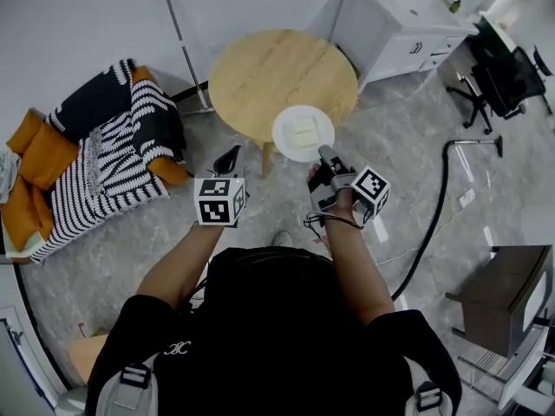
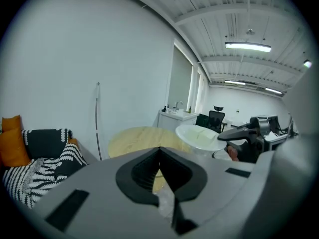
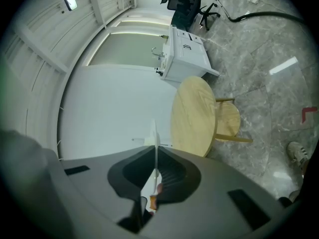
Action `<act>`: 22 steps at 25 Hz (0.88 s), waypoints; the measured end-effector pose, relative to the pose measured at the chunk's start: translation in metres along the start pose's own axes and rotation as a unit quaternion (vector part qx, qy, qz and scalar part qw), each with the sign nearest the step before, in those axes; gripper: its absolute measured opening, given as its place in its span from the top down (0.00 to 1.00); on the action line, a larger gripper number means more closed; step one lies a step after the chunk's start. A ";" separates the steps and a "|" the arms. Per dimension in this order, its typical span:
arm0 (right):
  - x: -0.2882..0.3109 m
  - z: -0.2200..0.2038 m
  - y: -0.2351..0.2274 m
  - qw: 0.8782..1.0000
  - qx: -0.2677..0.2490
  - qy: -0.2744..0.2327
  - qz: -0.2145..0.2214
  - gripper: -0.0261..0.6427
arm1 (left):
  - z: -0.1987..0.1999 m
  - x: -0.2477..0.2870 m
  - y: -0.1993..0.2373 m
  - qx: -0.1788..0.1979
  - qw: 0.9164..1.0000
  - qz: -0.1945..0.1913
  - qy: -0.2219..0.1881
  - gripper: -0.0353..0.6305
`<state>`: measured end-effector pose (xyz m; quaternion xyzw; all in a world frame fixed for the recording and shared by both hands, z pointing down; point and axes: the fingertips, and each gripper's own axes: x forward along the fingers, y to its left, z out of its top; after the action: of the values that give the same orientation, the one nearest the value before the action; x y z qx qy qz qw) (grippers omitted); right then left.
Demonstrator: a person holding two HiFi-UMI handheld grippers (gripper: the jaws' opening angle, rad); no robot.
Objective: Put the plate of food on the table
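Note:
A white plate (image 1: 303, 133) carrying a pale square of food hangs over the near right rim of the round wooden table (image 1: 269, 76). My right gripper (image 1: 327, 157) is shut on the plate's near edge. In the right gripper view the plate (image 3: 155, 138) shows edge-on, pinched between the jaws of the right gripper (image 3: 155, 156), with the table (image 3: 194, 116) beyond. My left gripper (image 1: 228, 159) hovers left of the plate, short of the table, shut with nothing in it. From the left gripper (image 2: 159, 151) I see the plate (image 2: 199, 136) and the right gripper (image 2: 245, 132) to the right.
A seat with orange cushions and a black-and-white striped throw (image 1: 104, 154) stands at the left. A white cabinet (image 1: 395, 24) and a black office chair (image 1: 503, 76) are at the back right. A black hose (image 1: 442, 198) curves over the floor, and a grey box (image 1: 507, 293) sits at the right.

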<state>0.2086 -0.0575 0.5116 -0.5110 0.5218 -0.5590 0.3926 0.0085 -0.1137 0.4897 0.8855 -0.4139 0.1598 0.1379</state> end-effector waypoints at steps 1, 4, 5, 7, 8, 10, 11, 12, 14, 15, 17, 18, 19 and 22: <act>0.003 0.003 -0.002 1.000 -0.001 0.006 -0.001 0.93 | 0.000 0.005 -0.002 -0.001 1.000 0.003 0.001 0.93; 0.009 0.013 -0.009 1.000 -0.001 0.017 -0.006 0.93 | 0.001 0.016 -0.006 -0.002 1.000 0.009 0.004 0.93; 0.012 0.016 -0.011 1.000 0.001 0.018 -0.007 0.93 | 0.002 0.019 -0.007 -0.002 1.000 0.011 0.005 0.93; 0.017 0.021 -0.013 1.000 0.005 0.021 -0.011 0.93 | 0.003 0.024 -0.007 -0.004 1.000 0.014 0.007 0.93; 0.020 0.023 -0.014 1.000 0.006 0.023 -0.013 0.93 | 0.003 0.027 -0.006 -0.005 1.000 0.016 0.008 0.93; 0.026 0.025 -0.015 1.000 0.006 0.027 -0.014 0.93 | 0.003 0.032 -0.002 -0.009 1.000 0.020 0.010 0.93; 0.030 0.025 -0.015 0.999 0.005 0.029 -0.015 0.93 | 0.003 0.035 0.000 -0.010 1.000 0.022 0.010 0.93; 0.033 0.026 -0.016 0.999 0.004 0.031 -0.015 0.93 | 0.003 0.037 0.002 -0.011 1.000 0.023 0.011 0.93; 0.041 0.028 -0.016 0.999 0.003 0.032 -0.016 0.93 | 0.004 0.043 0.005 -0.013 1.000 0.023 0.010 0.93; 0.044 0.029 -0.016 0.999 0.002 0.031 -0.017 0.93 | 0.005 0.046 0.007 -0.014 1.000 0.021 0.010 0.93; 0.051 0.031 -0.016 0.999 0.002 0.028 -0.020 0.93 | 0.007 0.054 0.009 -0.012 1.000 0.017 0.011 0.93; 0.055 0.033 -0.017 0.999 0.003 0.025 -0.022 0.93 | 0.008 0.059 0.010 -0.011 1.000 0.014 0.012 0.93; 0.059 0.034 -0.017 0.999 0.005 0.023 -0.024 0.93 | 0.010 0.064 0.012 -0.011 1.000 0.012 0.012 0.93; 0.072 0.036 -0.017 0.999 0.010 0.023 -0.024 0.93 | 0.016 0.077 0.019 -0.010 1.000 0.006 0.011 0.93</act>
<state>0.2335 -0.1311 0.5376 -0.5065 0.5128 -0.5848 0.3721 0.0434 -0.1843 0.5073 0.8797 -0.4194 0.1659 0.1506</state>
